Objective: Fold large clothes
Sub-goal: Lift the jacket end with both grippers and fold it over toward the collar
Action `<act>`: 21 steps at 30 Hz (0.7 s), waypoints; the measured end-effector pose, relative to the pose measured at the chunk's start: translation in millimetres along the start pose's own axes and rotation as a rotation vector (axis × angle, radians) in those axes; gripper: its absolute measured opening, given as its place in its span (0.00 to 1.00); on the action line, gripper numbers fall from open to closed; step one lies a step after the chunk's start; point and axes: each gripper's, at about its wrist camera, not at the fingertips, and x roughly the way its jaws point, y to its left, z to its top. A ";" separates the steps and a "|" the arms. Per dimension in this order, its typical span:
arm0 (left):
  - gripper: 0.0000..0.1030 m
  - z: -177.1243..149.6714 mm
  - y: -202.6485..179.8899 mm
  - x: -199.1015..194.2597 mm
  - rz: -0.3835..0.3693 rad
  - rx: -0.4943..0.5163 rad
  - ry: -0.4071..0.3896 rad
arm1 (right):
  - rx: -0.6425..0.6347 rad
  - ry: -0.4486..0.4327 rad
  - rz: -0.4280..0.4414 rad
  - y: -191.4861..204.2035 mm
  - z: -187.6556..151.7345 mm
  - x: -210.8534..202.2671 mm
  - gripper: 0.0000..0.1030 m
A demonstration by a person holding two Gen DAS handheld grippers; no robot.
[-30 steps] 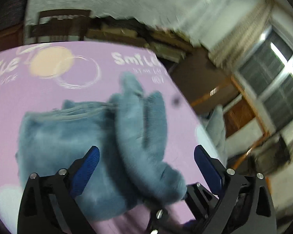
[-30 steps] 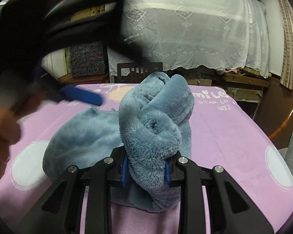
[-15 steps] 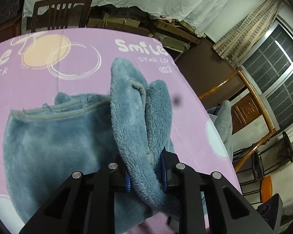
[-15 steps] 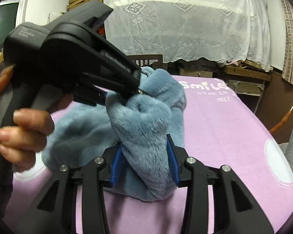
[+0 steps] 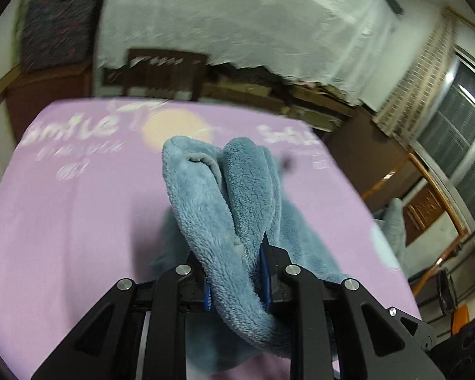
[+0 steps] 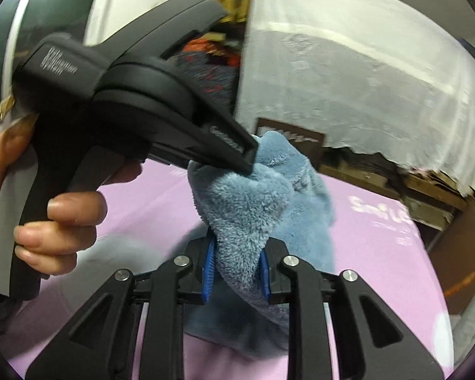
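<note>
Fingers (image 5: pixel 264 280) of both grippers clamped close together on bunched blue fleece garment (image 5: pixel 224 209) above purple bench (image 5: pixel 79 221): uneven pull risks slippage, crooked fold.

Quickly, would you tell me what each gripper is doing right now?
Left gripper: shut on the blue fleece garment.
Right gripper: shut on the same garment.

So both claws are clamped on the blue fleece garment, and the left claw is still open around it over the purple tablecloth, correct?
Not quite. The left claw is shut on the blue fleece garment, not open: the left wrist view shows its blue pads pressed against a bunched fold. The right claw is clamped on it too, over the purple tablecloth.
</note>
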 end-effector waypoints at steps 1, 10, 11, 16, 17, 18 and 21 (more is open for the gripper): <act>0.23 -5.2 12.2 1.5 0.010 -0.021 0.012 | -0.018 0.018 0.021 11.5 -1.5 8.5 0.21; 0.28 -46.8 96.9 31.5 -0.024 -0.173 0.096 | -0.127 0.224 0.103 57.5 -29.5 72.7 0.24; 0.30 -48.0 100.0 32.4 -0.020 -0.173 0.093 | -0.128 0.230 0.104 60.3 -30.6 73.7 0.25; 0.50 -52.8 113.8 38.1 0.010 -0.207 0.104 | -0.129 0.237 0.117 63.8 -40.1 81.4 0.30; 0.51 -53.2 114.7 39.4 0.012 -0.212 0.105 | -0.149 0.235 0.111 67.6 -42.2 82.5 0.33; 0.54 -53.4 114.7 39.9 0.017 -0.212 0.104 | -0.159 0.235 0.109 70.0 -41.6 81.8 0.34; 0.64 -53.1 112.9 37.6 0.043 -0.198 0.094 | -0.164 0.233 0.122 83.0 -39.4 77.6 0.43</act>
